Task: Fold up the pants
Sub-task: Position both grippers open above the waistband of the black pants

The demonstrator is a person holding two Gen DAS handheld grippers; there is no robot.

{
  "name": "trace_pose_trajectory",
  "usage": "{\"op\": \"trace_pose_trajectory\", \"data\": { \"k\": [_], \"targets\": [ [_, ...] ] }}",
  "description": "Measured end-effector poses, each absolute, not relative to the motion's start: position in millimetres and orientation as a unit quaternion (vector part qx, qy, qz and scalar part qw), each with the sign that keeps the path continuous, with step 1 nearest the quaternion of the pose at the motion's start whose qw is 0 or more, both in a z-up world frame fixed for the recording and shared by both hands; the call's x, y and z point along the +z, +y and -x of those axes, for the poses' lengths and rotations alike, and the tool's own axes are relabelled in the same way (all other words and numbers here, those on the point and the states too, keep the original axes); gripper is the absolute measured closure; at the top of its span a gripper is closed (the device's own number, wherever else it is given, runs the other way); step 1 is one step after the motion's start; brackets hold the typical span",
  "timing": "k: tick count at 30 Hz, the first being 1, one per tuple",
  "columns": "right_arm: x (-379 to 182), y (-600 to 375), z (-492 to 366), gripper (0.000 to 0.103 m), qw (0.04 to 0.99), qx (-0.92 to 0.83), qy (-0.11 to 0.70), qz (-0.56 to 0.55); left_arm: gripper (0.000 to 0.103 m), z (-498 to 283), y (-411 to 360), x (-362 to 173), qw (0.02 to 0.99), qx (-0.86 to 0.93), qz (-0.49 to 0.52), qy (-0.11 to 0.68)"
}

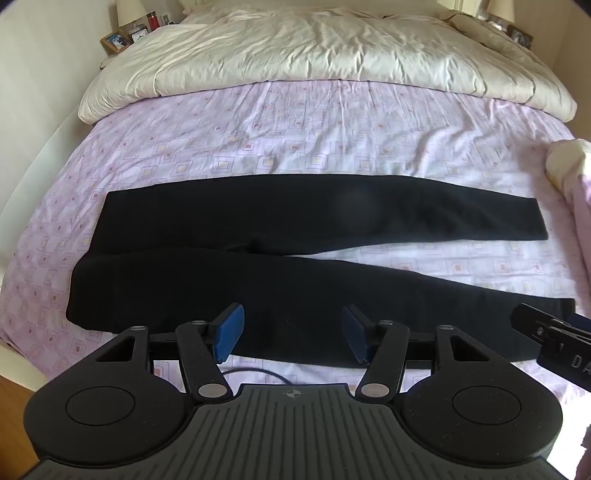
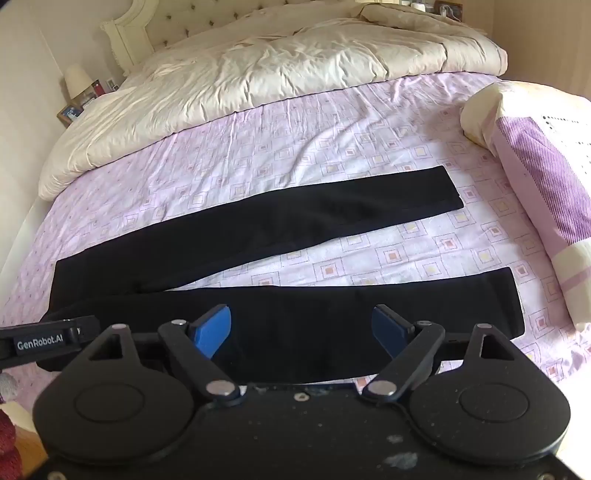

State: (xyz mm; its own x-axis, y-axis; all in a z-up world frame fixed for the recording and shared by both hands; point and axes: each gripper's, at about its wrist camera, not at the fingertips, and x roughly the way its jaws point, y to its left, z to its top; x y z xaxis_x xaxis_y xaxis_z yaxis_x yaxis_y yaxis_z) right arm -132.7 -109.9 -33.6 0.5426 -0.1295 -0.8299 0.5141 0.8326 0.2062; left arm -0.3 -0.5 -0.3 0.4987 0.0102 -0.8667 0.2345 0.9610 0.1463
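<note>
One pair of black pants with two legs; two claws, left claw and right claw; one bed; one duvet; one pillow; two lamps.

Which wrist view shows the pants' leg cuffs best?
The right wrist view: both cuffs of the black pants lie unobstructed. In the left wrist view the right hand-held gripper partly covers the near cuff; the far one shows.

Bed with pink patterned sheet, cream duvet; tufted headboard, bedside lamp
</note>
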Motion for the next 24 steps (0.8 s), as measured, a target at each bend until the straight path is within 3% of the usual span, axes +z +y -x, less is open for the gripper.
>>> {"op": "trace_pose_trajectory", "data": {
  "k": [24],
  "targets": [
    [-33,-101,131,0.015,0.843,-0.181,0.48,-0.162,0.046,18,-2,-6,0.838,-0.073,-0.124,0.527]
  ]
}}
